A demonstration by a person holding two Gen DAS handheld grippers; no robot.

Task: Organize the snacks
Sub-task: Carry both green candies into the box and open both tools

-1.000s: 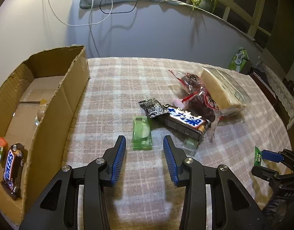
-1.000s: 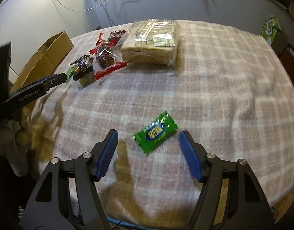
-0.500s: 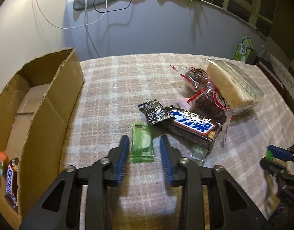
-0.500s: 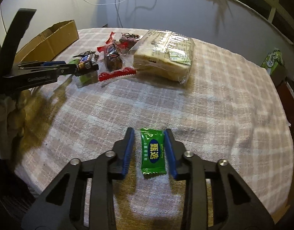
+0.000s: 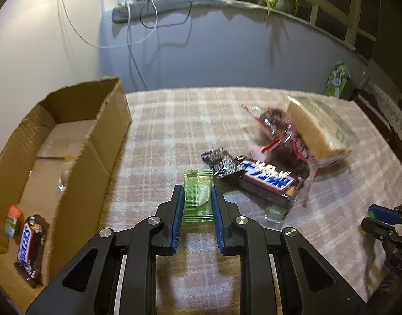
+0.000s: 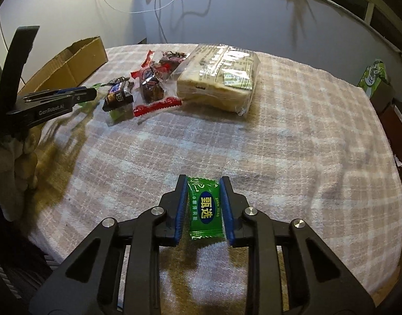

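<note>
On the checked tablecloth lies a pale green snack packet (image 5: 197,197). My left gripper (image 5: 197,187) is closing on it, and both blue pads touch its long sides. My right gripper (image 6: 203,181) is closing on a dark green candy packet (image 6: 204,207) near the table's front edge, its pads against both sides. A cardboard box (image 5: 101,141) stands at the left with a Snickers bar (image 5: 29,246) inside. In the right wrist view the left gripper (image 6: 77,94) shows side-on beside the snack pile.
Just right of the left gripper lie a Snickers bar (image 5: 269,182), a small black packet (image 5: 221,161), red-wrapped snacks (image 5: 279,131) and a bagged loaf of bread (image 5: 316,131). A green carton (image 5: 337,78) stands past the table's far right edge. A gloved hand (image 6: 14,157) holds the left gripper.
Both grippers have narrowed from wide open onto their green packets. The dark green packet, first lying askew, now sits straight between the right pads.
</note>
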